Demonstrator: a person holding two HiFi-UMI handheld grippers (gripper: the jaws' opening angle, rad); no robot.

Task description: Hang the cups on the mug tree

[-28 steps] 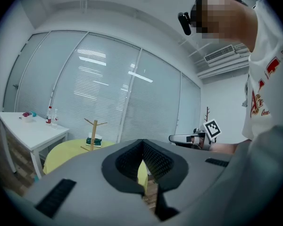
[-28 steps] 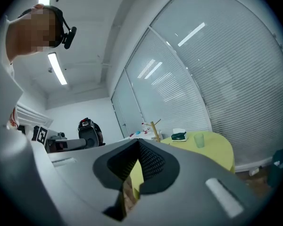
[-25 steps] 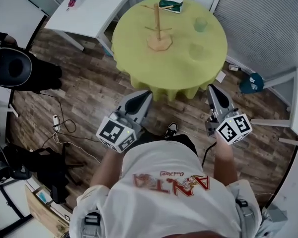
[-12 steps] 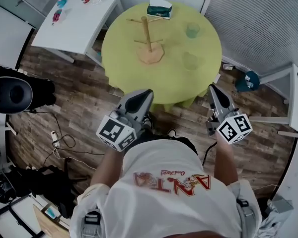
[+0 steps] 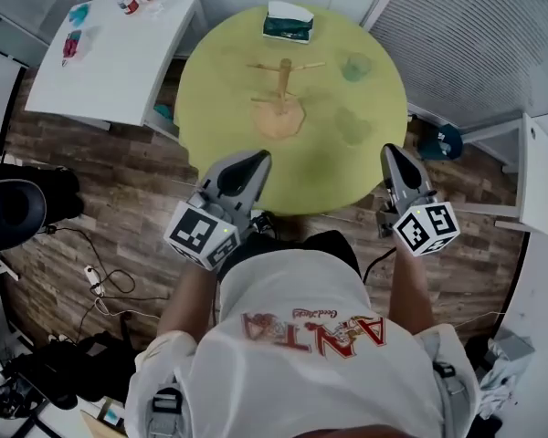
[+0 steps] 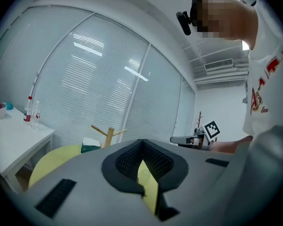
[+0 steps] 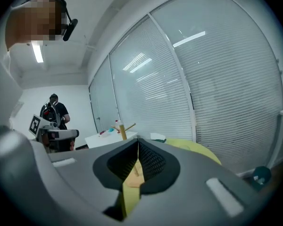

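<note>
A wooden mug tree stands bare near the middle of the round table with the yellow-green cloth. Two pale green cups sit to its right, one further back and one nearer. My left gripper is shut and empty over the table's near edge, left of the tree. My right gripper is also shut and empty at the table's near right edge, just short of the nearer cup. The left gripper view shows the mug tree past the closed jaws. It appears as well in the right gripper view.
A green and white tissue box lies at the table's far side. A white side table with bottles stands at the left, another white table at the right. Blinds line the wall behind. A teal object lies on the floor.
The person has stepped toward the round table. Both grippers now reach its near edge, where before they hung over the wooden floor. Both jaws stayed shut.
</note>
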